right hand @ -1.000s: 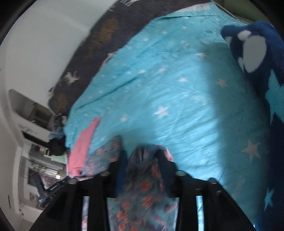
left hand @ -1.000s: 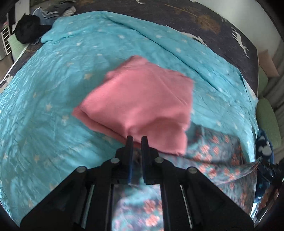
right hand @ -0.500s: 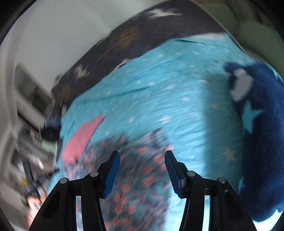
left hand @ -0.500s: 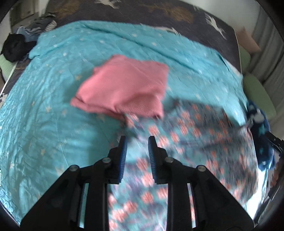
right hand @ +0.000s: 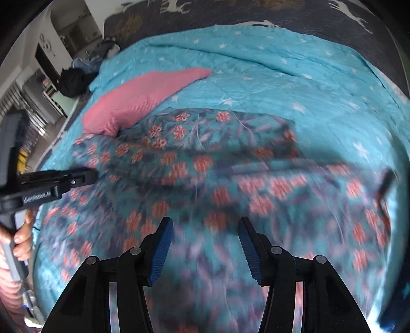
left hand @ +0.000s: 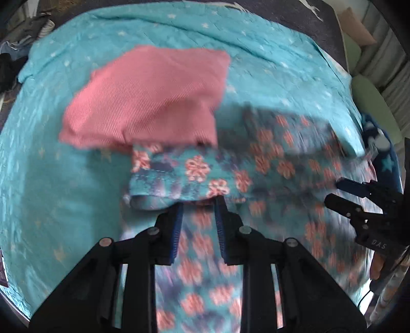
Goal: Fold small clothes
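Observation:
A teal floral garment (left hand: 269, 164) lies spread on the turquoise star bedspread (left hand: 51, 179); it also shows in the right wrist view (right hand: 205, 164), blurred by motion. A folded pink garment (left hand: 153, 97) lies just beyond it, its near edge touching the floral cloth, and shows in the right wrist view (right hand: 143, 94) too. My left gripper (left hand: 198, 202) is open and empty above the floral garment's folded near-left edge. My right gripper (right hand: 205, 225) is open and empty over the floral cloth; it also appears at the right of the left wrist view (left hand: 333, 190).
A dark blue plush blanket (left hand: 384, 158) with stars lies at the bed's right edge. A dark patterned cover (right hand: 256, 15) runs along the far side. Dark clothes (right hand: 74, 79) and shelves stand beyond the bed's left side. A green cushion (left hand: 371, 102) sits at the right.
Both grippers have let go of the floral garment and opened. The garment now lies spread flat on the bed, and both grippers have drawn back over it.

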`<move>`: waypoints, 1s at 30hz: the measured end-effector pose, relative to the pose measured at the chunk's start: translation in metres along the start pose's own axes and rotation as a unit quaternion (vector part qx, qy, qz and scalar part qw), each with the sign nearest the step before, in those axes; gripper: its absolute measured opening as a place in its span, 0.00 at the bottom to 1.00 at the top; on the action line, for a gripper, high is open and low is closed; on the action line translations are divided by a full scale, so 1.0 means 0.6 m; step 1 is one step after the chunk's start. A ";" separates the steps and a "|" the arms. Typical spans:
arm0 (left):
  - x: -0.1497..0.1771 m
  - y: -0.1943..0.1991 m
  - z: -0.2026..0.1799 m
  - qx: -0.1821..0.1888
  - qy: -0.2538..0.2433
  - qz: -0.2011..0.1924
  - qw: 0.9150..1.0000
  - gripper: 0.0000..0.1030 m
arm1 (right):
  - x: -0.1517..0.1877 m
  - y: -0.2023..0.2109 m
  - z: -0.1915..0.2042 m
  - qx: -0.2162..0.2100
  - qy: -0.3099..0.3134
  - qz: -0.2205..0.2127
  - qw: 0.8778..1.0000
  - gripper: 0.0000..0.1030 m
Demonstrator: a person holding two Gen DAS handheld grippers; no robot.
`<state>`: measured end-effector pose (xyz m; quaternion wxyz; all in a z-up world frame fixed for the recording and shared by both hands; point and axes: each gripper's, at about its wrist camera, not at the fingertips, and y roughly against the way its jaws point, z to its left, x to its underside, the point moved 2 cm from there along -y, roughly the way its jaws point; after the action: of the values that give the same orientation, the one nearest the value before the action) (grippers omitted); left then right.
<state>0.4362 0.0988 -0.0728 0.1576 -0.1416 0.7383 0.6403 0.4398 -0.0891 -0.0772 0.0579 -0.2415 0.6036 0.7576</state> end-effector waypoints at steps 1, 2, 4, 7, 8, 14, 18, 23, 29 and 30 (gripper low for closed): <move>-0.016 0.004 0.008 0.000 0.013 -0.012 1.000 0.26 | -0.022 -0.008 -0.002 0.014 0.004 -0.007 1.000 0.52; -0.037 0.014 0.015 -0.002 0.027 -0.035 0.999 0.26 | -0.041 -0.012 -0.005 0.027 0.004 -0.016 0.999 0.52; -0.073 0.033 0.026 -0.012 0.040 -0.075 0.996 0.31 | -0.082 -0.013 -0.023 0.046 -0.016 -0.048 0.998 0.52; -0.105 0.065 0.048 -0.048 0.055 -0.125 0.989 0.37 | -0.112 0.000 -0.078 0.051 -0.100 -0.083 0.990 0.52; -0.104 0.073 0.056 -0.045 0.058 -0.131 0.989 0.37 | -0.110 0.003 -0.092 0.041 -0.124 -0.085 0.988 0.52; 0.001 0.082 0.070 -0.025 0.006 -0.100 0.995 0.49 | -0.004 0.069 -0.118 0.006 -0.114 -0.084 0.990 0.52; 0.110 0.085 0.083 0.000 -0.011 -0.055 0.998 0.53 | 0.117 0.155 -0.134 -0.009 -0.116 -0.101 0.988 0.52; 0.243 0.118 0.117 0.031 0.038 -0.040 0.998 0.64 | 0.295 0.267 -0.179 -0.007 -0.168 -0.137 0.976 0.59; 0.314 0.131 0.110 0.145 0.110 -0.049 0.982 0.64 | 0.466 0.260 -0.199 -0.131 -0.299 -0.162 0.931 0.62; 0.315 0.128 0.106 0.155 0.117 -0.049 0.980 0.64 | 0.472 0.248 -0.201 -0.150 -0.317 -0.161 0.923 0.62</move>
<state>0.2361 0.1709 -0.0902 0.1209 -0.2256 0.8342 0.4884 0.1709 -0.2999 -0.0872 0.3308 -0.0886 0.3862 0.8565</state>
